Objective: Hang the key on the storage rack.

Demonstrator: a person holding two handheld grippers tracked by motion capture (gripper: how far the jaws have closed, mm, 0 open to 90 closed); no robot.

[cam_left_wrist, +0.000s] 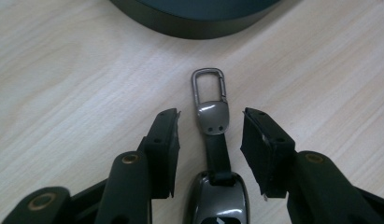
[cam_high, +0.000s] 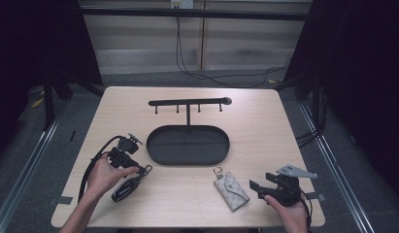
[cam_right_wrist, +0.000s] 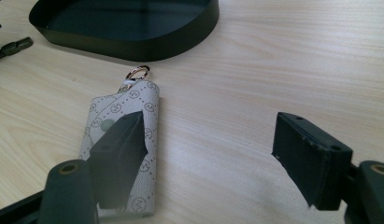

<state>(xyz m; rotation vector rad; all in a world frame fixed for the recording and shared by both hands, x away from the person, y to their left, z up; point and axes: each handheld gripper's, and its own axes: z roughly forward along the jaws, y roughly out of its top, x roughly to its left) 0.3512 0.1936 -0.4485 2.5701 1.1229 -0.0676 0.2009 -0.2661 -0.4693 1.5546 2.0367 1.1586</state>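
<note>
Black key fob [cam_left_wrist: 216,186] lies between the left gripper's [cam_left_wrist: 210,128] released fingers.

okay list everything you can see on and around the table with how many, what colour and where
key fob with clip: one, dark grey, front left of table, between the left gripper's jaws, not clamped
key pouch: one, pale patterned, gold ring, front centre-right
hook stand with oval tray: one, black, table centre
table: one, light wood
cables: several, black, on the floor behind the table
left gripper: one, black, over the fob
right gripper: one, black, open, beside the pouch
</note>
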